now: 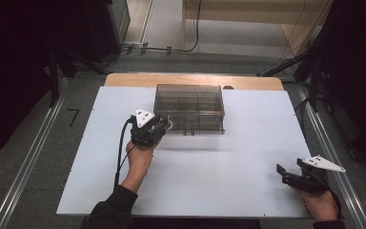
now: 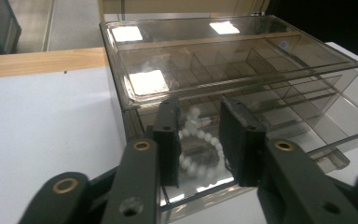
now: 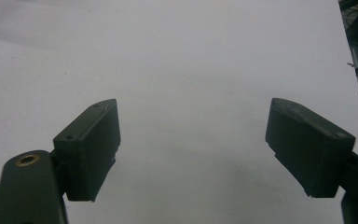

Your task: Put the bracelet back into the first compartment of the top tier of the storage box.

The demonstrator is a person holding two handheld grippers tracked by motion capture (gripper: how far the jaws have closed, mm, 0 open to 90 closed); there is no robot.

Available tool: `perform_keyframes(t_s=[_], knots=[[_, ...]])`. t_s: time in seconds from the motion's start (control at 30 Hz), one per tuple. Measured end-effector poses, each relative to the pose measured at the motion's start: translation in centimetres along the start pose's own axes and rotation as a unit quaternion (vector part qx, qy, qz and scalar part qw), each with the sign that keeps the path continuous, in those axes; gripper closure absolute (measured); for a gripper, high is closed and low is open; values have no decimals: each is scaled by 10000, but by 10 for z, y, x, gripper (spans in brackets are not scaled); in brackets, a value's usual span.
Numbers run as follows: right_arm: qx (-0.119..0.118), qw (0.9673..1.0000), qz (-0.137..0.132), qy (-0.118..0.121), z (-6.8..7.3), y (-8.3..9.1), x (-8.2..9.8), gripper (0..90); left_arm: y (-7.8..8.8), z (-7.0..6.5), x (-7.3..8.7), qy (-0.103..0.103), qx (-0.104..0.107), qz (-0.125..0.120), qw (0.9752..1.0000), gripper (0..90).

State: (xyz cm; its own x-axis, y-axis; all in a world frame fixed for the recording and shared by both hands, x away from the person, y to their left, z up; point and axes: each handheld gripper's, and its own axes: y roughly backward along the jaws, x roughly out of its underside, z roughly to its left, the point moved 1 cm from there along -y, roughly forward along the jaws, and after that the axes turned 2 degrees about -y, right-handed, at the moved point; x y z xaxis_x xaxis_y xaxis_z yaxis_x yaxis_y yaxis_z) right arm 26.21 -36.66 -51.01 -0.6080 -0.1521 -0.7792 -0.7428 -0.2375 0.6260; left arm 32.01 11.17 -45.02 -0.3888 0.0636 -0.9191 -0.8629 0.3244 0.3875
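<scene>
The clear smoked-plastic compartment box (image 1: pixel 189 108) sits mid-counter (image 1: pixel 219 171). The left tool (image 2: pixel 199 140), half-released, brackets its near-left corner, where a white bead string (image 2: pixel 196 154) lies inside. The right tool (image 3: pixel 193 154) gapes wide, idle. Closing askew could shove the light box.

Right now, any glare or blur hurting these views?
Left gripper view: bright ceiling-light reflections on the clear box lid, white beads inside hazy behind the wall. Right gripper view: soft, the white table featureless. High view: dark surroundings, box dim but readable.
</scene>
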Motion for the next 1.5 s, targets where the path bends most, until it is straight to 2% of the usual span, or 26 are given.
perform_keyframes(t_s=[0.2,0.37,0.53,0.67,0.83,1.03,1.33,1.5], knots=[[-3,10000,-1,1,0,0,0,166,2,-2,0,-24,10,-29,10000,587],[1,10000,2,-2,0,0,0,166,4,-2,-1,-40,-67,-41,10000,477],[2,10000,7,-4,0,0,0,166,6,-2,-1,-68,-150,-49,9999,418],[3,10000,7,-2,0,0,0,166,8,-2,-1,-71,-265,-33,9996,352],[6,10000,9,5,0,0,0,166,10,-1,-1,-67,-479,19,9988,215],[4,10000,14,-2,0,0,0,166,14,2,-1,28,-584,108,9982,110],[9,10000,7,-9,1,0,0,166,26,7,1,110,-717,65,9973,68],[9,10000,1,5,1,1,0,166,35,10,4,145,-706,41,9974,68]])
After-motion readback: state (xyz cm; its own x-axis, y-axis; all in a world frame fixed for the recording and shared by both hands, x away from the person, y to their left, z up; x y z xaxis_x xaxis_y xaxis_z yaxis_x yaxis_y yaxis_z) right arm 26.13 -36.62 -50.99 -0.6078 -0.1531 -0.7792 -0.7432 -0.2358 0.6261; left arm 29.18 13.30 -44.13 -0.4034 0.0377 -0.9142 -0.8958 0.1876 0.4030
